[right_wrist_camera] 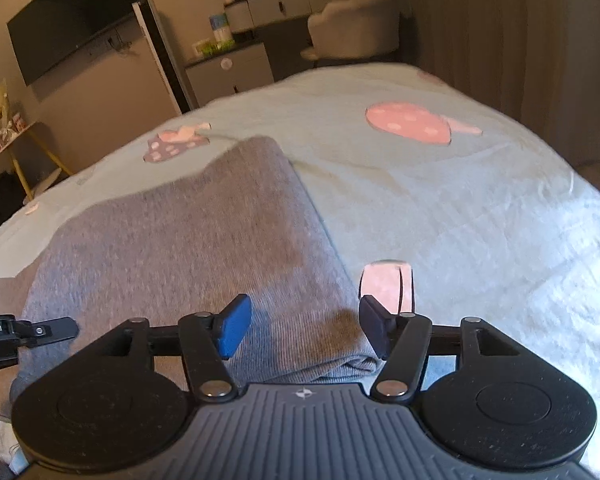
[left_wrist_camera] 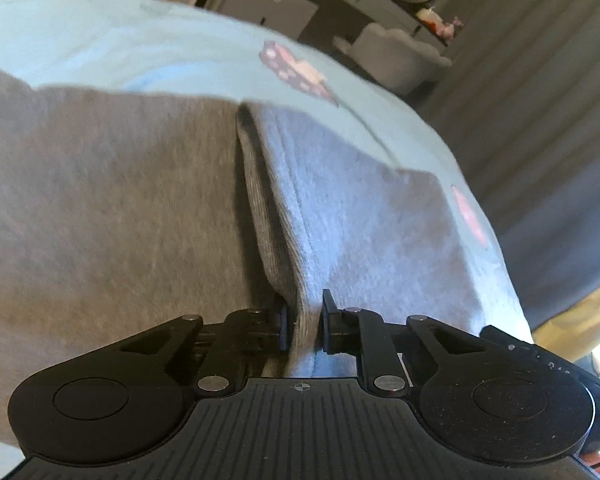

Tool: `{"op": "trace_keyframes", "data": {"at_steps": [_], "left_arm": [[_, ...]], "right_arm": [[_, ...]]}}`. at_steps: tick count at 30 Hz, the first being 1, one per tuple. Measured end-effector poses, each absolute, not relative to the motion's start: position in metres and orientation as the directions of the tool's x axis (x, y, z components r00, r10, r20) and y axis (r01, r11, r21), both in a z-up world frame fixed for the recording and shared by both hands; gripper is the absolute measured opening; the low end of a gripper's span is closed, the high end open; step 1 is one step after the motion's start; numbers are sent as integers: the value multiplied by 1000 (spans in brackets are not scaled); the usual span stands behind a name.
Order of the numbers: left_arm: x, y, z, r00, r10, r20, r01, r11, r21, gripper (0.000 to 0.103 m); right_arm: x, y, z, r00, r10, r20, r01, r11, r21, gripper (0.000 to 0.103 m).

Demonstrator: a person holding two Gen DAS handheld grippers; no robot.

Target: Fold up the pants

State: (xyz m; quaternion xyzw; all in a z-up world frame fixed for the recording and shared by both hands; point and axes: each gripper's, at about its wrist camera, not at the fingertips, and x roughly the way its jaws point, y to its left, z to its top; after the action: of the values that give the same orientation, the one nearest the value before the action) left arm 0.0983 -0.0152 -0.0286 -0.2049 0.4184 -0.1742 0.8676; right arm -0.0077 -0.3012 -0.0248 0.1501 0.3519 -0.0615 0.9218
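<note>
The grey knit pants [left_wrist_camera: 100,208] lie on a light blue bed sheet [left_wrist_camera: 100,40]. In the left wrist view my left gripper [left_wrist_camera: 303,326] is shut on a raised ridge of the grey fabric, which stands up between the fingers as a fold. In the right wrist view the pants [right_wrist_camera: 188,240] lie folded in layers, with their near right corner under my right gripper [right_wrist_camera: 306,328]. That gripper is open, its blue pads [right_wrist_camera: 232,330] apart over the corner, holding nothing. The left gripper's edge [right_wrist_camera: 4,334] shows at far left.
The sheet [right_wrist_camera: 460,200] has pink and purple mushroom prints [right_wrist_camera: 410,122] and spreads to the right of the pants. Beyond the bed stand a grey dresser [right_wrist_camera: 236,70], a padded chair [right_wrist_camera: 356,24], a wall TV [right_wrist_camera: 72,16] and a dark curtain [left_wrist_camera: 540,120].
</note>
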Motion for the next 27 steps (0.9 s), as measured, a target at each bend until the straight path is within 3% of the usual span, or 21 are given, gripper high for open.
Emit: {"op": "trace_keyframes", "data": {"at_steps": [5,8,11,16,20,22,24,27], "left_arm": [[86,-8,-8,657,-337,-674,94,924,-371,18],[90,-8,-14,621,-296,-725,80,945,-317,26],[93,-8,-15,633,-284,-720,70,947,-313,31],[112,-8,-11,660,-297,-690,78,941,-330,47],[130,-11,-21,646,-291,-706,53,939,-339,44],[135,-11,-22,644,-303,-702,47,932,-359,38],[136,-13,-19,655,-302,-693,57,934,-353,24],[125,-18,-11,727,-263,-634,75,949,-307,23]], "right_arm": [[-20,-287,-12,792,-38,-609,174,970,167,60],[-21,-280,-9,805,24,-593,106,978,182,58],[-15,-273,-13,780,79,-620,47,982,184,38],[-1,-279,-30,717,101,-689,81,970,227,35],[2,-290,-40,724,123,-679,105,953,285,34],[2,-291,-43,726,128,-676,105,950,293,34],[5,-289,-43,726,132,-674,105,948,299,34],[3,-289,-44,729,134,-672,100,949,299,35]]}}
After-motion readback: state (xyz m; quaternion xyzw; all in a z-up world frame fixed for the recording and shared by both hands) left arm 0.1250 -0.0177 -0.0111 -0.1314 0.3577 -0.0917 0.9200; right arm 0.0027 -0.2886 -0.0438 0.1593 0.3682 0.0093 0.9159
